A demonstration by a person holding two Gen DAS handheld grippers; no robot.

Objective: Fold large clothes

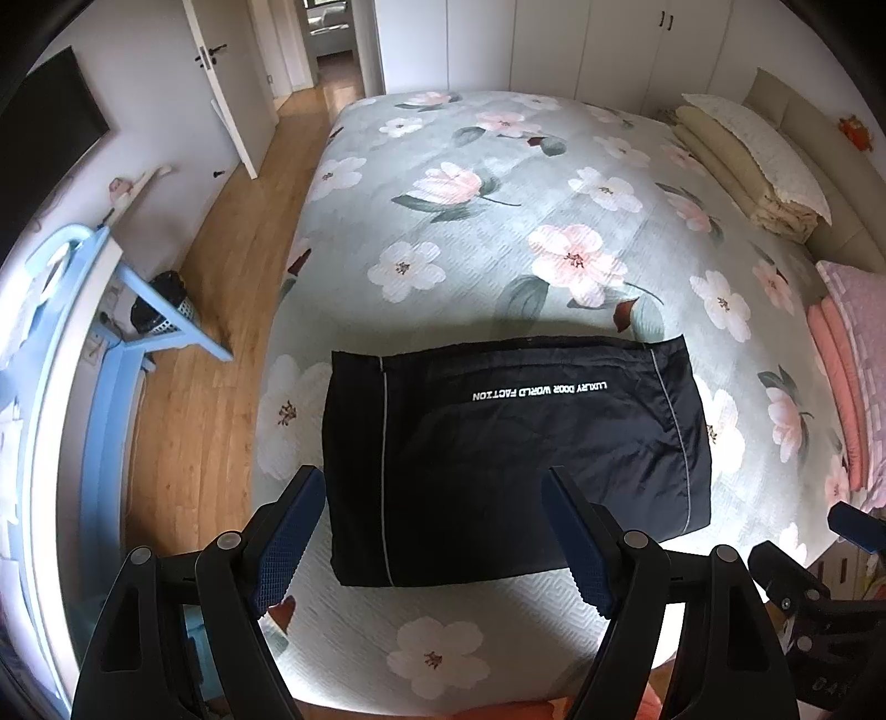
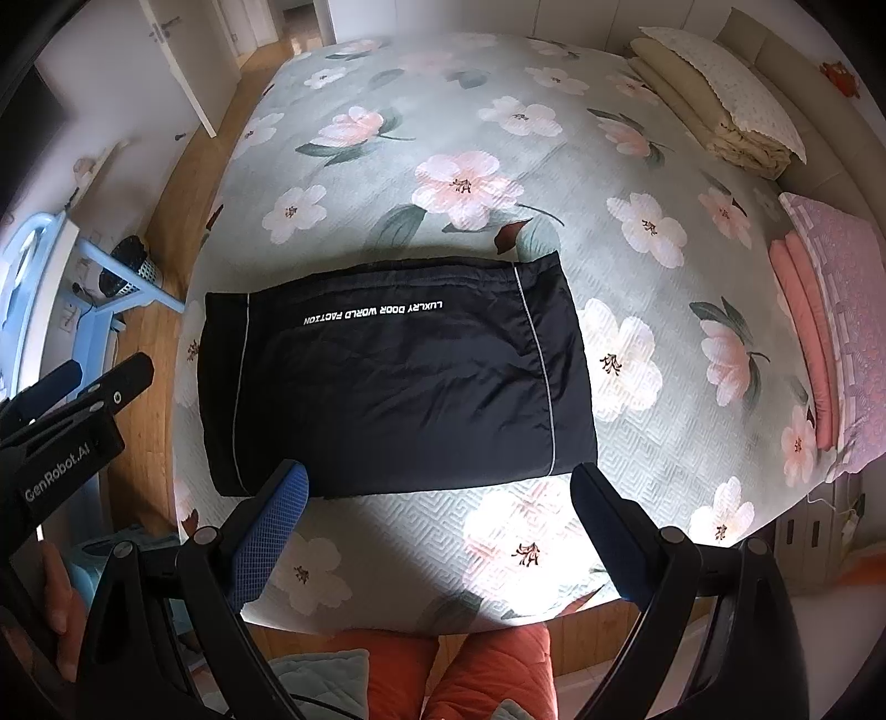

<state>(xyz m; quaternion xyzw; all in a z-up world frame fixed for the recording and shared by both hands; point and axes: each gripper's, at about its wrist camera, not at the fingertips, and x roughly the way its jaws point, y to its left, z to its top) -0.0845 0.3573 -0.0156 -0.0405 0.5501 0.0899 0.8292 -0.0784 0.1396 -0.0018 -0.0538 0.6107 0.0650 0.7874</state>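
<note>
My left claw (image 1: 434, 540) and right claw (image 2: 440, 531) gaped empty (bottom of frame) above the folded black nylon garment (image 2: 396, 376) lying mid-frame on the floral quilted bed (image 2: 637, 166).

In front of me a wide bed (image 1: 498, 183) fills the middle of the frame, covered with a pale green quilt printed with pink and white flowers. At the upper right, folded cream bedding (image 1: 736, 166) lies beside a beige padded headboard (image 1: 819, 144), and lower on the right edge I see a pink folded blanket (image 1: 841, 382). Along the left side runs a wooden floor (image 1: 221, 266). At the upper left a white door (image 1: 232, 83) stands open to a corridor, and a dark screen (image 1: 50, 122) hangs on the white wall. At the left edge stands a light blue frame (image 1: 111, 343) with a small perforated basket (image 1: 166, 304) near it. White wardrobe doors (image 1: 609, 44) cross the top.
</note>
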